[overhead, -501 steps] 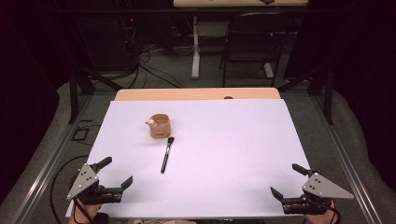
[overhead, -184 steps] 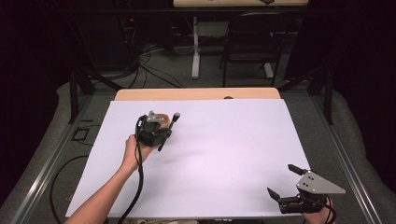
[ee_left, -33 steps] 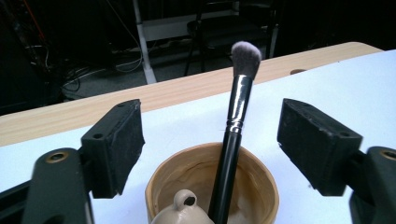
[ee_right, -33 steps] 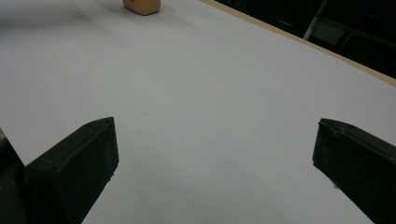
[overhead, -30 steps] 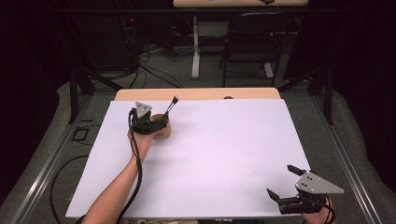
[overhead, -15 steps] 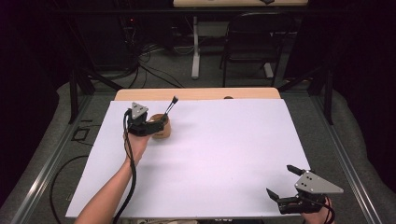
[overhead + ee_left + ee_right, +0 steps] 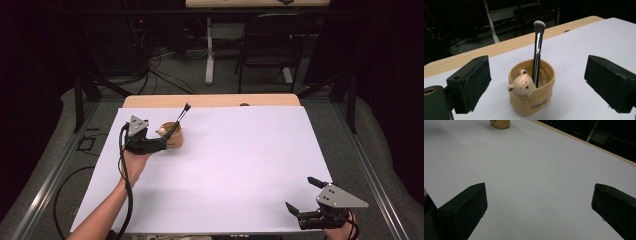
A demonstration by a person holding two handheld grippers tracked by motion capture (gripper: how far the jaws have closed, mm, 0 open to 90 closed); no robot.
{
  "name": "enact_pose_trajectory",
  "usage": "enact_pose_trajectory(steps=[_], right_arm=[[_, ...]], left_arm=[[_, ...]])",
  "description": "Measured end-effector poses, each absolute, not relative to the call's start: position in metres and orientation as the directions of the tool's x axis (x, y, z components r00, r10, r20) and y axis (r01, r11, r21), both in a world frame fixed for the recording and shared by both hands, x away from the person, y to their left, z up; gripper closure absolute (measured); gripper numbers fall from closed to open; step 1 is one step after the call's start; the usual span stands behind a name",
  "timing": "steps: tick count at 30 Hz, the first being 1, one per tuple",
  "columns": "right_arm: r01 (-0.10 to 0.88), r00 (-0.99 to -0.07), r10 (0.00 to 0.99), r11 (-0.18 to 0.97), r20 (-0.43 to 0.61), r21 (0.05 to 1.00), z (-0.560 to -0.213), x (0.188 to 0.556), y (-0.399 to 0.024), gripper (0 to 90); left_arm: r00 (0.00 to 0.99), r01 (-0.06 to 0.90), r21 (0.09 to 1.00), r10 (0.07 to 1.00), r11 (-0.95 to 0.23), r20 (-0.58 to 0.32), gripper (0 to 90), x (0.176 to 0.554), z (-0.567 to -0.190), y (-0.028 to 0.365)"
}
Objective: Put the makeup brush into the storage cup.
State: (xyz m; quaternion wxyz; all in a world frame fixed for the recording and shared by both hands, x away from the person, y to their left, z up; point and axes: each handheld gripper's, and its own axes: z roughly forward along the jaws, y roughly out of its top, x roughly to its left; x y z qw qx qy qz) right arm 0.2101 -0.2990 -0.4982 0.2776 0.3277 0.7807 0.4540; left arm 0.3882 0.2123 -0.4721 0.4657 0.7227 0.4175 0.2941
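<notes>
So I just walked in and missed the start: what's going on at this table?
A person is working with a handheld gripper in each hand. The makeup brush stands bristles up in the little bear cup on the white sheet. The left gripper sits just in front of the cup; its jaws have just been opening and stand apart from brush and cup. The right gripper rests open at the near right corner.

The right gripper is hovering low over the white table cover, its two black jaws standing wide apart with nothing between them. Far beyond them, the base of a tan cup is sitting on that cover, and the cover's far edge is bordering the wooden table edge
</notes>
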Motion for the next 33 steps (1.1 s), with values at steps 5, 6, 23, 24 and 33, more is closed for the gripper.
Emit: enact_pose_trajectory(steps=[5,6,23,24,33], right_arm=[[0.254,-0.627,0.766,0.373,-0.142,0.892,-0.497,0.208,-0.3,0.0],[0.254,-0.627,0.766,0.373,-0.142,0.892,-0.497,0.208,-0.3,0.0],[0.251,-0.629,0.765,0.369,-0.139,0.895,-0.497,0.208,-0.3,0.0],[0.251,-0.629,0.765,0.369,-0.139,0.895,-0.497,0.208,-0.3,0.0],[0.247,-0.628,0.765,0.369,-0.142,0.896,-0.497,0.207,-0.299,0.0]], left_arm=[[0.486,0.297,0.933,0.873,-0.202,0.034,3.5,0.364,-0.468,0.226],[0.486,0.297,0.933,0.873,-0.202,0.034,3.3,0.364,-0.468,0.226],[0.499,0.231,0.96,0.867,-0.157,0.022,0.4,0.306,-0.464,0.245],[0.499,0.231,0.96,0.867,-0.157,0.022,0.4,0.306,-0.464,0.245],[0.469,0.19,0.971,0.882,-0.146,0.041,0.0,0.27,-0.47,0.263]])
